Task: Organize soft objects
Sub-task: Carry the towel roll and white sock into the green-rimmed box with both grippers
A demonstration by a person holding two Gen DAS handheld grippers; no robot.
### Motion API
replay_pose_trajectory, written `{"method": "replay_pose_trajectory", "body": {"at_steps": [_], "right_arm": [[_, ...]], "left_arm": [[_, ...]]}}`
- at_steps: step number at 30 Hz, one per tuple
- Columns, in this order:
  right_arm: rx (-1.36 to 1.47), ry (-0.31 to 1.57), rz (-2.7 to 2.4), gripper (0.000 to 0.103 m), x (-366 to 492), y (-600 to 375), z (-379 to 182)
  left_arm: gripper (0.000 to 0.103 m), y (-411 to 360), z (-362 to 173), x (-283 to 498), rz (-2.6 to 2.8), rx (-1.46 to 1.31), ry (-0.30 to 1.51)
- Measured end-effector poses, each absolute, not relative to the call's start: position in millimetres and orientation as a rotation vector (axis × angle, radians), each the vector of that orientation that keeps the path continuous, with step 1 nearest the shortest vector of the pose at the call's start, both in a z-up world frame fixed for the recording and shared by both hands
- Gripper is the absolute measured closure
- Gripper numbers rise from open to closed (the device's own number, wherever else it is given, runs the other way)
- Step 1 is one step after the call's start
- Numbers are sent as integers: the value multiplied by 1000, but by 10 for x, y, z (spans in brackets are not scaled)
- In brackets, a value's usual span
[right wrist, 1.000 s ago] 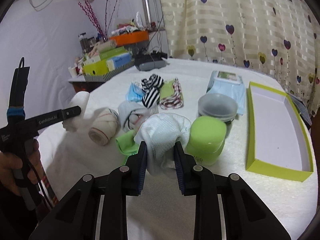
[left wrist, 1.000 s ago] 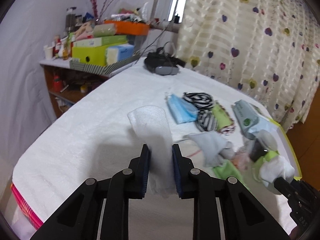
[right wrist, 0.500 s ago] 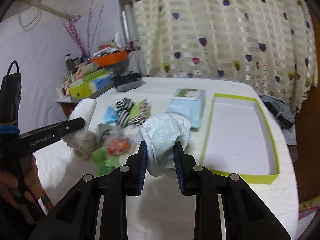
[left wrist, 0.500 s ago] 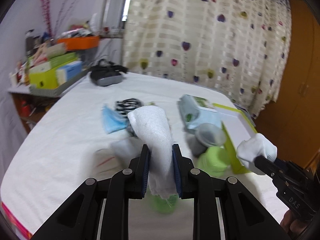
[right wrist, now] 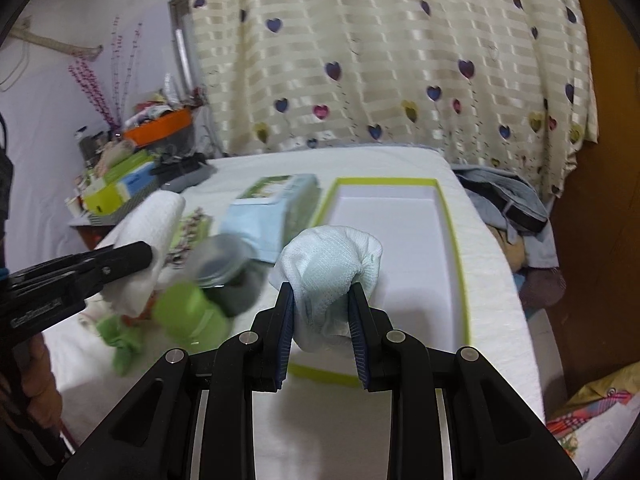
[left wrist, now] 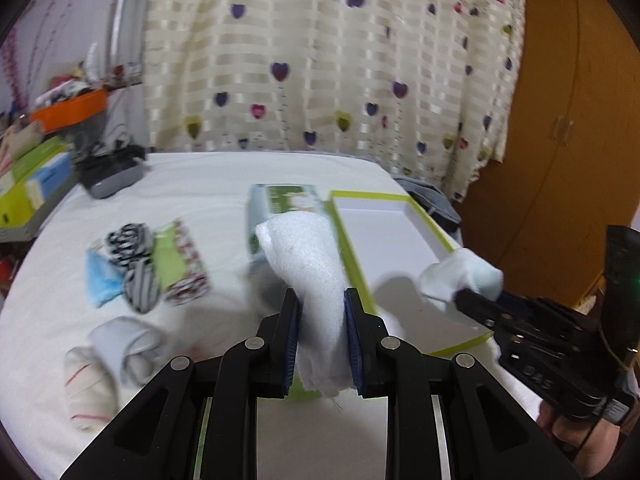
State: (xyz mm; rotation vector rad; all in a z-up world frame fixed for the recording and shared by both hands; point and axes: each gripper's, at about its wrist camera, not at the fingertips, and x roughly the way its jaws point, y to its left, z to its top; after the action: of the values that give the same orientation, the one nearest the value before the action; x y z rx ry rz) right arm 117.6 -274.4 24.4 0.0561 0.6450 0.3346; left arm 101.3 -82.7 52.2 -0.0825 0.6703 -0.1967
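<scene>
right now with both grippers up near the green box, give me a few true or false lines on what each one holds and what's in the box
1. The left gripper is shut on a white cloth roll. True.
2. The right gripper stands open with nothing between its fingers. False: it is clamped on a white and pale blue sock.
3. The green-rimmed box already holds several socks. False: its white floor shows bare, and both carried items hang above it or beside it.
4. The striped black and white socks lie on the white bed cover. True.
5. The green box lies on the floor. False: it lies on the bed cover.
</scene>
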Motion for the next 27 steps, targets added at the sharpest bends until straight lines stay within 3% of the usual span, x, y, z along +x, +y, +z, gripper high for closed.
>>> {"method": "replay_pose_trajectory", "body": {"at_steps": [11, 16, 19, 27], "right_arm": [[55, 750, 288, 76, 1499, -2966, 0], [55, 795, 272, 70, 1556, -3011, -94], [62, 786, 257, 54, 1534, -3060, -105], [48, 760, 229, 54, 1479, -3162, -58]], "left_arm": [[82, -1292, 364, 1419, -300, -57, 732], [82, -1427, 235, 1547, -337, -53, 770], [82, -1497, 165, 1602, -361, -51, 786], [81, -1641, -23, 1754, -412, -49, 839]]}}
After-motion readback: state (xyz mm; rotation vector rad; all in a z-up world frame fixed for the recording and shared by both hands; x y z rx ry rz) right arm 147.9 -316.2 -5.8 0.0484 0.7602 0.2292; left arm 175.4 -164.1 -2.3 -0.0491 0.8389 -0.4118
